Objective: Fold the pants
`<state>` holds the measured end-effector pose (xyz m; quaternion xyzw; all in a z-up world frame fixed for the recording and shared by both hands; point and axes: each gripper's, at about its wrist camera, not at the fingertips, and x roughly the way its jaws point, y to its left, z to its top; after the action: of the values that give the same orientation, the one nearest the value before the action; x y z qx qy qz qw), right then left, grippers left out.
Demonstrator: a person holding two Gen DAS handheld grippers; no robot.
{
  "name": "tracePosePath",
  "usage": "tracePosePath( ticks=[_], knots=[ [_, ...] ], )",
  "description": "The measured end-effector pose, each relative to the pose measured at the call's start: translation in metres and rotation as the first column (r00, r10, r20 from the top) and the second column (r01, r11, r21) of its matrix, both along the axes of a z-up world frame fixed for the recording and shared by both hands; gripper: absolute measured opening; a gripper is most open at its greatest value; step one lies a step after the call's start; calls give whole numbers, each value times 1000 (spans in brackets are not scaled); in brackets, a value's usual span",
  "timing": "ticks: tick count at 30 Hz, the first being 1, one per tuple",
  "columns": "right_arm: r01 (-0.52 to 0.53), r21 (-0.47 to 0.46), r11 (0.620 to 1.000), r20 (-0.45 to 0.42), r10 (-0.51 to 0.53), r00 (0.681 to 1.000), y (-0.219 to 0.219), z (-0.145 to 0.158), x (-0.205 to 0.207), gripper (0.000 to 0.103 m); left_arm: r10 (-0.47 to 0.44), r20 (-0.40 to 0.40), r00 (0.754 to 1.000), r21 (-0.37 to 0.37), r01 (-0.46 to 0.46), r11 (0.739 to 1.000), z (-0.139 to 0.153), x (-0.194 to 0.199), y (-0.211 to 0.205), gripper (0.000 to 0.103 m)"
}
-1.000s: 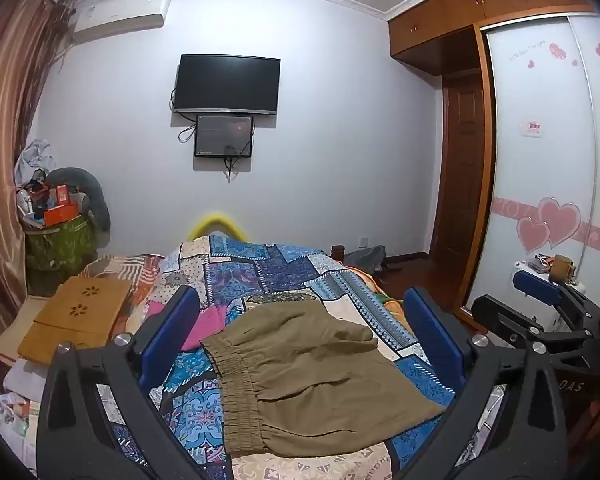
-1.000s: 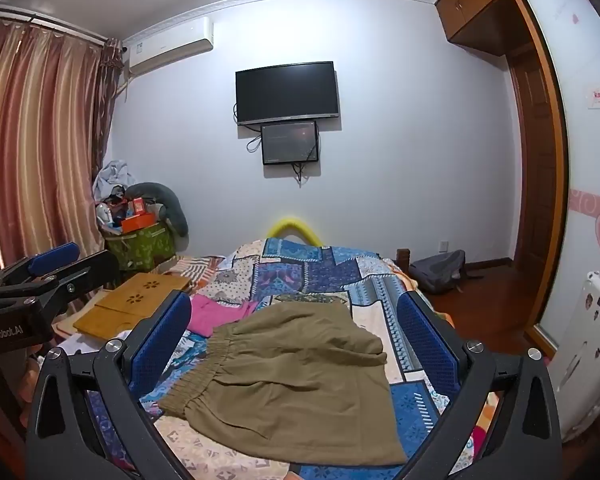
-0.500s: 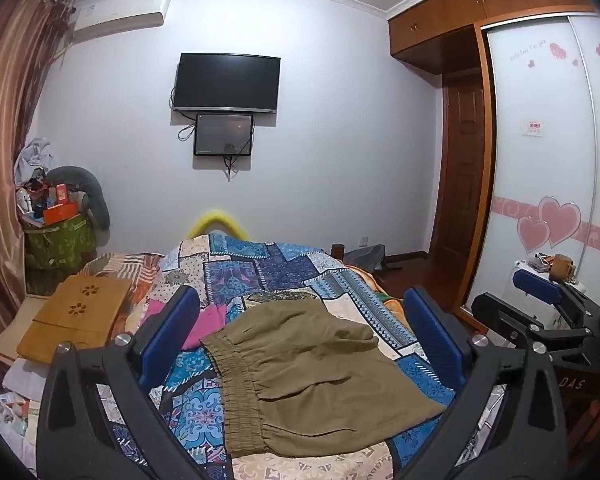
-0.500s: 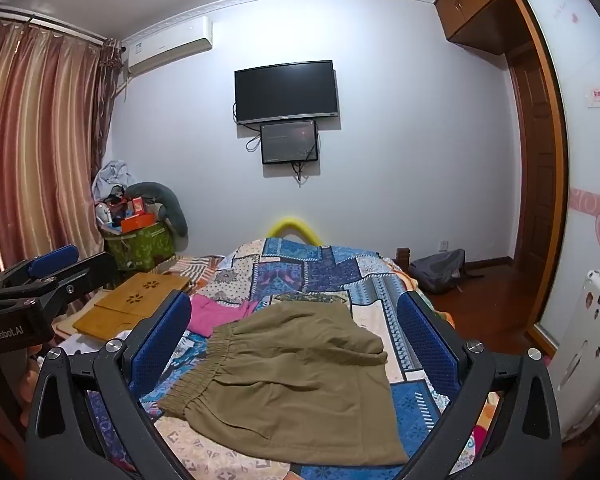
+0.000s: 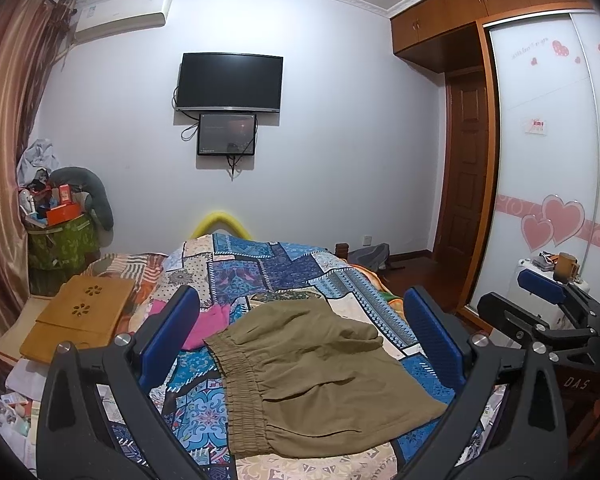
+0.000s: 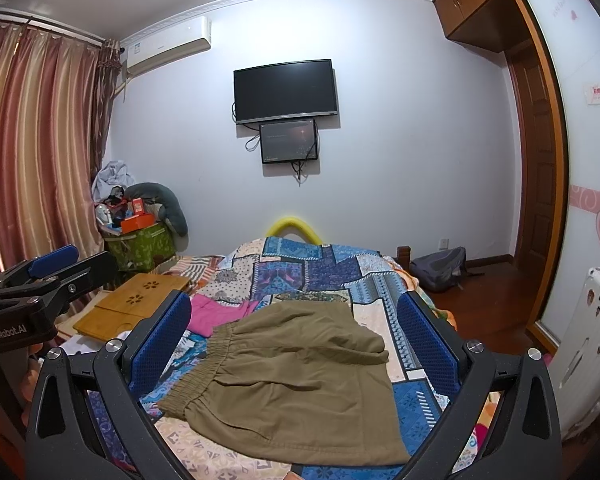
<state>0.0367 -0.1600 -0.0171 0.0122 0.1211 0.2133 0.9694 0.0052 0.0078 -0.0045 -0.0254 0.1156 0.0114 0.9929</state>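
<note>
olive pants (image 5: pixel 320 376) lie on the patchwork bed (image 5: pixel 268 268), already folded into a compact stack, waistband at left. left gripper (image 5: pixel 300 344) and right gripper (image 6: pixel 296 344) hover above, jaws wide open, empty; little seems left.

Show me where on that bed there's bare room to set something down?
Bare quilt lies beyond the olive pants, toward the yellow headboard. It is crowded left, by the pink cloth and wooden tray.
</note>
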Motion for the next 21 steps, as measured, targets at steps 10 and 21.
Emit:
tracePosePath(
  ticks=[10,21],
  knots=[
    [2,3,1000,3,-2,1000,0,-3,0,102,1,8,1000,18,-1,1000,-1,-1,-4,103],
    [1,7,1000,2,-1,1000,-2,0,0,102,-4,10,1000,23,3,1000,2,0,-4,103]
  ],
)
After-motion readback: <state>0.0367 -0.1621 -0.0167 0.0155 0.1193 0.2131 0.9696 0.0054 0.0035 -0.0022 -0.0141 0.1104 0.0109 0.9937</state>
